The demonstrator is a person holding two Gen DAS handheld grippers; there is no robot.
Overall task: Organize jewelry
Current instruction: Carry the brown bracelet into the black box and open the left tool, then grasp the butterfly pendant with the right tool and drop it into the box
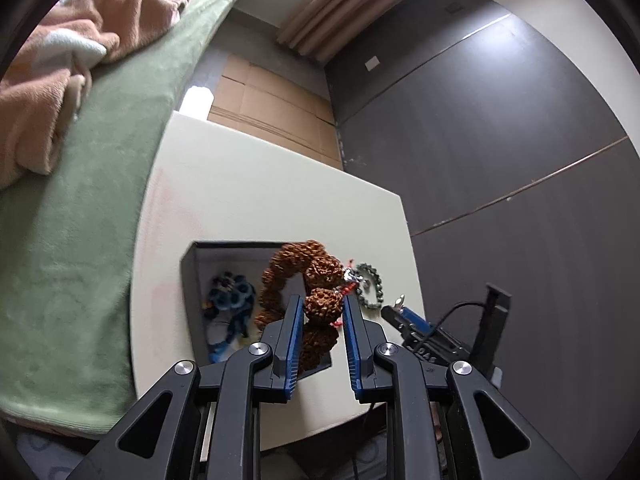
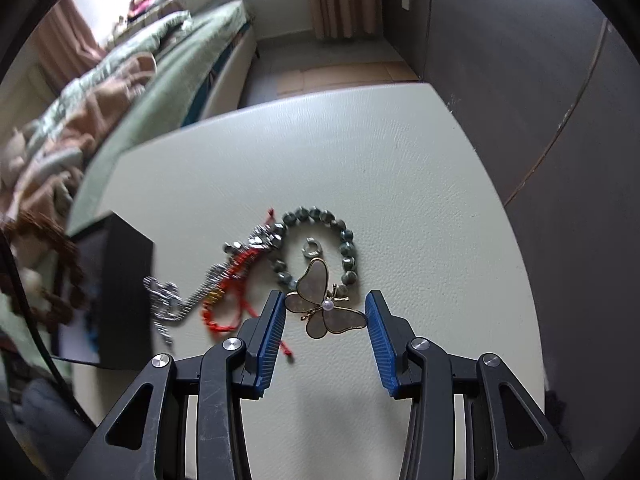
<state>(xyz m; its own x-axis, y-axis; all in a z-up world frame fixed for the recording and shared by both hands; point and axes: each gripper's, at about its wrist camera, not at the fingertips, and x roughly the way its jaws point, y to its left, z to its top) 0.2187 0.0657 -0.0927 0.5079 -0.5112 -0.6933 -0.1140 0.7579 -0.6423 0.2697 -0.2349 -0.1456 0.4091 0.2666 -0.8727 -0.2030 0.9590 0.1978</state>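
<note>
Cream leather-look tabletop (image 2: 360, 152) fills both views, with a green-covered bed (image 1: 80, 240) alongside it and dark wall panels (image 1: 500, 140) on the other side.

Your left gripper (image 1: 320, 312) has its blue pads clamped on a brown, knobbly seed-bead bracelet (image 1: 316, 268). One big bead sits squeezed between the pads and the rest of the loop hangs over the open black jewelry box (image 1: 192, 264). Inside that box, on its pale lining, lies a blue beaded piece (image 1: 232, 296).

Your right gripper (image 2: 326, 312) stands with its fingers apart around a butterfly brooch (image 2: 320, 304), pale wings edged in gold with a small pearl at the centre. The left pad is at the wing's edge, and the right pad sits just beside the other wing; you cannot tell whether either pad presses on it.

Just beyond the brooch lies a green bead bracelet (image 2: 344, 236) in a curve, with a small silver ring (image 2: 310, 247) inside that curve. Between the brooch and the box sit a red cord bracelet (image 2: 224, 316) and a silver chain bracelet (image 2: 176, 300), tangled close together on the tabletop.
</note>
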